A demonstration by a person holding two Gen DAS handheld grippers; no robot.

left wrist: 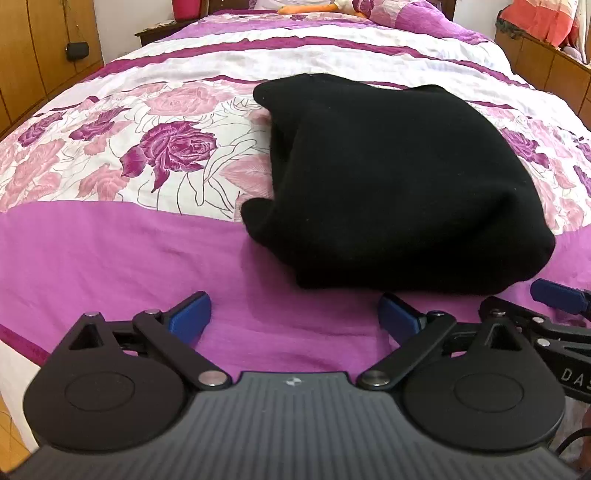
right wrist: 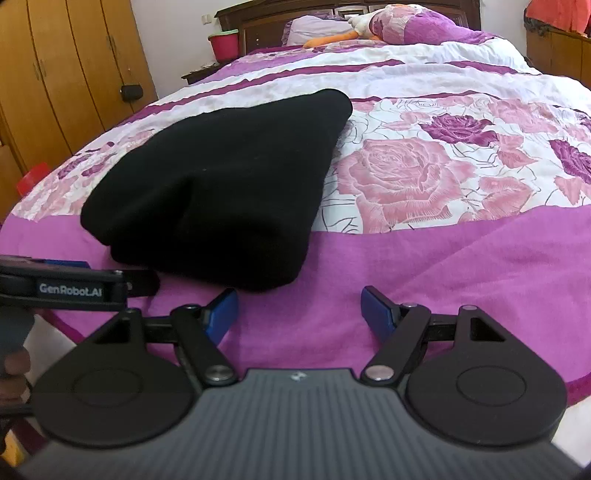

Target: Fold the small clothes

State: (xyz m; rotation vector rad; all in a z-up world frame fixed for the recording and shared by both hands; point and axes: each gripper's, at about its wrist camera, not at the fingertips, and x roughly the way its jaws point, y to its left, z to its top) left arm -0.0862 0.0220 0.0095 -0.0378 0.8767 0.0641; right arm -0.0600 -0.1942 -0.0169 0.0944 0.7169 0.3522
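Note:
A black garment (left wrist: 399,184) lies folded in a thick bundle on the bed, on the purple band and the rose print. In the right wrist view the same garment (right wrist: 221,192) sits left of centre. My left gripper (left wrist: 295,317) stands open just short of the bundle's near edge, nothing between its blue pads. My right gripper (right wrist: 299,310) is open too, in front of the bundle's right corner, with only bedspread between its fingers. Each gripper shows at the edge of the other's view: the right gripper (left wrist: 554,299) beside the left, the left gripper (right wrist: 74,284) beside the right.
The bedspread (left wrist: 110,266) is purple, white and rose-patterned. Pillows and an orange and white soft toy (right wrist: 351,29) lie at the headboard. Wooden wardrobes (right wrist: 55,74) stand on the left, a red bucket (right wrist: 225,44) on a bedside table, a wooden cabinet (left wrist: 546,62) on the right.

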